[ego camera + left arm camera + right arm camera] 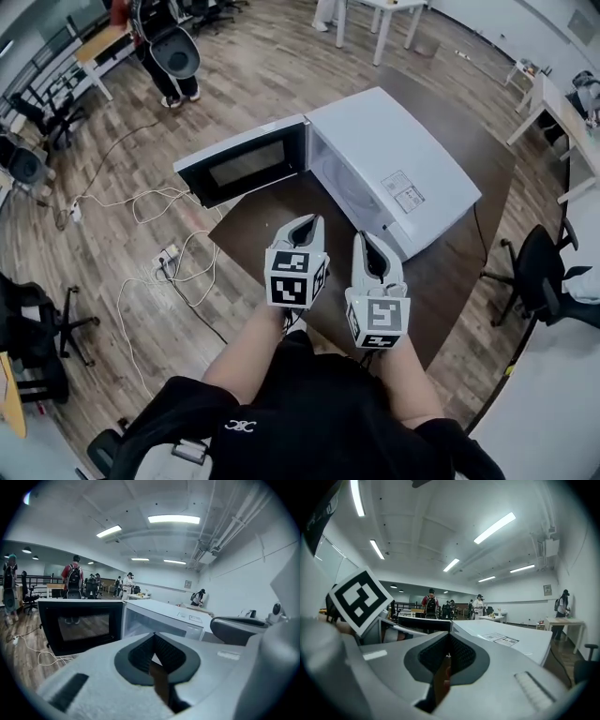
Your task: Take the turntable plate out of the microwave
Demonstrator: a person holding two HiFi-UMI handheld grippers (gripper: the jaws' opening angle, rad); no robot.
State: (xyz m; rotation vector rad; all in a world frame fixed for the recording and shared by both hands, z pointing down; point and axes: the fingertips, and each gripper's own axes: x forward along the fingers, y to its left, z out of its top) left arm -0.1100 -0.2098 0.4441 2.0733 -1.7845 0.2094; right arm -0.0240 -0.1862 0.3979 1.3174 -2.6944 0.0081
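Observation:
A white microwave (394,164) stands on a dark brown table (450,281), its black-windowed door (246,167) swung wide to the left. Inside the lit cavity (345,192) a pale round plate shows only faintly. My left gripper (305,225) and right gripper (366,240) hover side by side over the table's near part, a short way in front of the opening, both shut with nothing held. The left gripper view has my left gripper (153,637) pointing at the open cavity (154,623) and door (79,625). In the right gripper view my right gripper (449,641) faces the microwave's top (511,641).
White cables and a power strip (167,255) lie on the wood floor left of the table. Office chairs (539,272) stand at the right and another (37,328) at the left. A person (169,52) stands far behind, with white tables (380,14) beyond.

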